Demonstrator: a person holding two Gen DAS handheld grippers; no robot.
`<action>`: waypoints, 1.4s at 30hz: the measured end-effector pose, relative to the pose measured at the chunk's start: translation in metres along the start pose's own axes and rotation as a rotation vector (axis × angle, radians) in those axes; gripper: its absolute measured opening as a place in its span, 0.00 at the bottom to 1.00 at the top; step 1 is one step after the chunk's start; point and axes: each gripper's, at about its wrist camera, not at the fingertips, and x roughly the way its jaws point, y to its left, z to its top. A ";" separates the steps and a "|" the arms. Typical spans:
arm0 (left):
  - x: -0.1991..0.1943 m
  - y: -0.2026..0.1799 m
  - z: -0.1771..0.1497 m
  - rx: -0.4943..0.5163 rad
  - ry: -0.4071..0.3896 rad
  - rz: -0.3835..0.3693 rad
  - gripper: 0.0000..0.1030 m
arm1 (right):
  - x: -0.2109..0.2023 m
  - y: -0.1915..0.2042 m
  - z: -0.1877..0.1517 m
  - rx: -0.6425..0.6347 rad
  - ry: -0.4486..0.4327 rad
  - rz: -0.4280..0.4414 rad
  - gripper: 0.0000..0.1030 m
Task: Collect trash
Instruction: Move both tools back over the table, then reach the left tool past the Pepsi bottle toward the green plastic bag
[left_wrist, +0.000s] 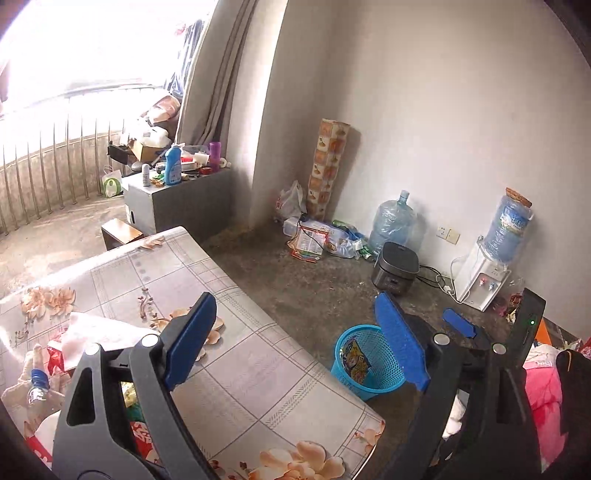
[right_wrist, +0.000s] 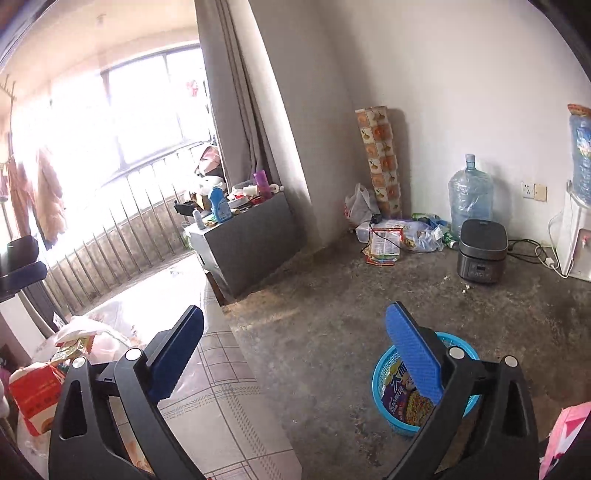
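Two grippers hung with jaws spread wide and nothing between them: the left gripper (left_wrist: 295, 343) above a table (left_wrist: 236, 354) under glossy floral-print oilcloth, the right gripper (right_wrist: 299, 347) over rough concrete floor (right_wrist: 332, 295). A blue plastic mesh basket (right_wrist: 384, 410) stood on that floor beside the table, holding a crinkly noodle wrapper (right_wrist: 410, 402); its print was too blurred to read. More wrappers (left_wrist: 55, 354) lay heaped on the table's left side.

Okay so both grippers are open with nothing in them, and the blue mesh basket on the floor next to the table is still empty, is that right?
Not quite. The blue mesh basket is not empty: a colourful snack wrapper already lies inside, clearest in the right wrist view. The rest holds: left gripper and right gripper are open, holding nothing.
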 end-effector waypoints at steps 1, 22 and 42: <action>-0.010 0.010 -0.002 -0.008 -0.003 0.021 0.81 | -0.005 0.011 0.002 -0.024 -0.008 0.001 0.94; -0.184 0.172 -0.093 -0.261 -0.091 0.363 0.81 | -0.024 0.142 -0.017 -0.044 0.247 0.471 0.92; -0.195 0.241 -0.154 -0.525 -0.043 0.340 0.31 | 0.006 0.243 -0.029 -0.117 0.451 0.700 0.71</action>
